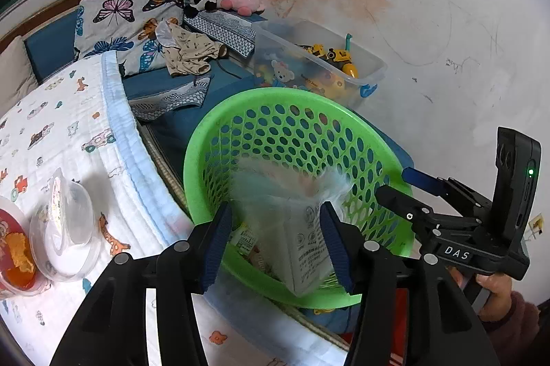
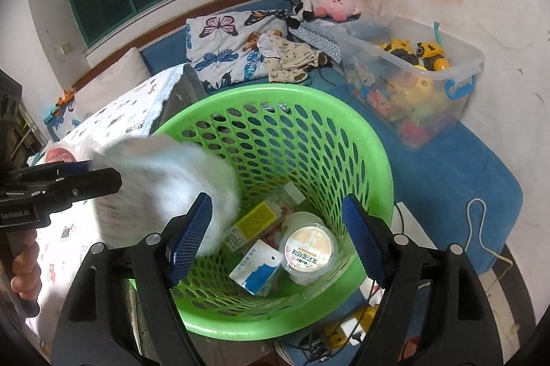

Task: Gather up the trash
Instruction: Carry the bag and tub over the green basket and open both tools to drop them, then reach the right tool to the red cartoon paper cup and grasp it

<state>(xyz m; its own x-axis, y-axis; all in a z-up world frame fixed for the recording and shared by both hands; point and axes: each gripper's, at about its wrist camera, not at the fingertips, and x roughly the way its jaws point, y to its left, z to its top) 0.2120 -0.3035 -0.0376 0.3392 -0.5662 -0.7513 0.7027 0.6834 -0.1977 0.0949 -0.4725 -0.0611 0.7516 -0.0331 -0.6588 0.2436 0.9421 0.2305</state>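
Wrapper [image 1: 302, 228] upright, torn end up, over basket [image 1: 206, 139].

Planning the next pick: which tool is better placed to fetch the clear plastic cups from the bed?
Left, probably. Its tool sits next to the clear plastic cups on the printed blanket; the right tool hangs over the green perforated basket.

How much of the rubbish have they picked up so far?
Several packets and a cup already lie in the green basket. A white packet is blurred between the left tongs, seemingly dropping in. Two tubs remain on the blanket.
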